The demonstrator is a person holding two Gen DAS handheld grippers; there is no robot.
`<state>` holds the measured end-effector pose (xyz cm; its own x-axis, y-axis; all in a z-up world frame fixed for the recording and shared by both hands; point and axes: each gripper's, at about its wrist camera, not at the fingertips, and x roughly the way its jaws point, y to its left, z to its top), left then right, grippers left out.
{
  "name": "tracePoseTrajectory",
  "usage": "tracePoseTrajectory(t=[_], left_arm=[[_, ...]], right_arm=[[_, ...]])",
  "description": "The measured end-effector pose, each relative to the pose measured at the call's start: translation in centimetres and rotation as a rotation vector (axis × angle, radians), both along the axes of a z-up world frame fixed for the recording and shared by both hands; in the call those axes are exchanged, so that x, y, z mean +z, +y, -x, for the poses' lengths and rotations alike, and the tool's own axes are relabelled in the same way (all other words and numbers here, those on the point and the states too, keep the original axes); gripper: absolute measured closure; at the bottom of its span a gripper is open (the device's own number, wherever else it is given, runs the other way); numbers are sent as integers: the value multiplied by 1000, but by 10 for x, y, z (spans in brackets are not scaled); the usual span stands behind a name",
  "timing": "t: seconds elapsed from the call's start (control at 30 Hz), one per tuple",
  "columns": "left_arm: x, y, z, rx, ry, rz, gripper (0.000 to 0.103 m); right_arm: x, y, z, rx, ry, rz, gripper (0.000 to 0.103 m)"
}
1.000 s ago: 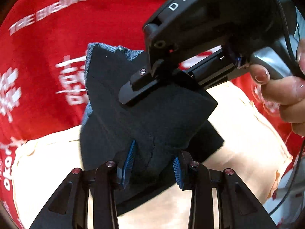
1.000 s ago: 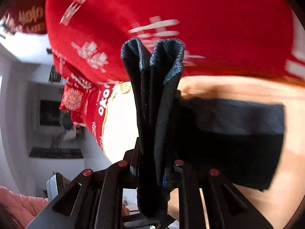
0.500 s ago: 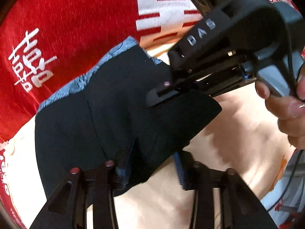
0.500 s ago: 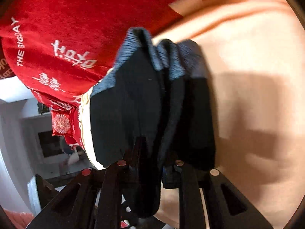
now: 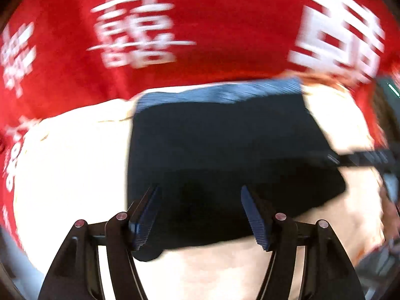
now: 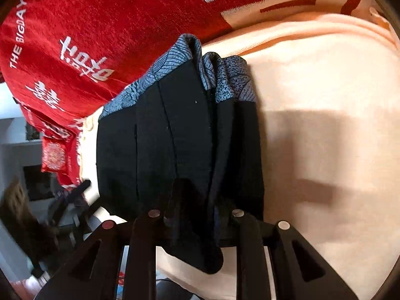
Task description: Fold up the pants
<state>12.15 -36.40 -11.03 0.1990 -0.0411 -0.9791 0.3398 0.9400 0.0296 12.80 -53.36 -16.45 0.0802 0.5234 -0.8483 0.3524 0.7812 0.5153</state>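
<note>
The pants (image 5: 225, 150) are black with a blue patterned waistband, folded into a flat packet on a cream patch of the cloth. In the left wrist view my left gripper (image 5: 200, 215) is open over the packet's near edge, its blue pads (image 5: 146, 215) apart and empty. My right gripper shows at the far right there, a finger (image 5: 362, 158) at the packet's right edge. In the right wrist view my right gripper (image 6: 197, 215) is shut on the folded layers of the pants (image 6: 180, 137), which stretch away from it with the waistband at the far end.
The surface is a red cloth (image 5: 212, 25) with white lettering and a cream centre panel (image 6: 325, 125). In the right wrist view, room furniture and a red cushion (image 6: 53, 155) show beyond the cloth's left edge.
My left gripper has let go of the pants and opened wide. The pants have been lowered flat onto the cream panel. My right gripper has moved to the packet's right edge, still holding.
</note>
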Motion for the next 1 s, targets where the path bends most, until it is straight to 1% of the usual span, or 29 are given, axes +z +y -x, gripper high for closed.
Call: tracePoseTrajectory(t=[0.07, 0.1, 0.13, 0.2, 0.23, 0.27, 0.33, 0.4, 0.47, 0.53, 0.57, 0.6, 0.63, 0.73, 0.83, 0.97, 1.0], left_arm=[[2, 17, -19, 69, -20, -20, 36], [2, 26, -30, 101, -32, -29, 36], [1, 35, -41, 129, -43, -34, 36], [-4, 47, -62, 182, -45, -41, 36], [-8, 51, -71, 207, -31, -42, 36], [-13, 55, -80, 230, -20, -43, 36], [-21, 55, -94, 241, -10, -42, 36], [-33, 52, -104, 252, -17, -72, 36], [-43, 52, -109, 269, -10, -88, 36], [-54, 54, -110, 270, 1, -99, 36], [-60, 54, -110, 261, 12, -110, 34], [-66, 53, -109, 247, 19, -125, 27], [-69, 53, -108, 235, 14, -134, 26], [-60, 58, -99, 210, 8, -122, 25], [-57, 58, -97, 217, 25, -109, 25], [-54, 60, -96, 223, 27, -114, 25], [-53, 60, -94, 221, 26, -119, 25]], right_arm=[[5, -6, 3, -2, 4, 39, 80], [11, -6, 3, -5, -4, 88, 80], [20, -6, 3, 3, -23, 163, 79], [37, -12, 3, 10, -84, 269, 79], [44, -13, 0, -3, -117, 268, 79], [50, -11, -7, -21, -151, 238, 79], [54, -7, -20, -14, -175, 203, 79], [50, 5, -37, 23, -185, 215, 79], [39, 14, -49, 57, -178, 230, 77], [19, 20, -52, 86, -120, 276, 77], [9, 18, -47, 80, -95, 269, 78], [5, 14, -41, 64, -101, 257, 78], [6, 15, -38, 64, -114, 252, 79], [10, 21, -31, 106, -115, 281, 79], [15, 28, -25, 146, -114, 315, 79], [25, 26, -14, 132, -100, 338, 77], [28, 26, -11, 149, -72, 329, 77]])
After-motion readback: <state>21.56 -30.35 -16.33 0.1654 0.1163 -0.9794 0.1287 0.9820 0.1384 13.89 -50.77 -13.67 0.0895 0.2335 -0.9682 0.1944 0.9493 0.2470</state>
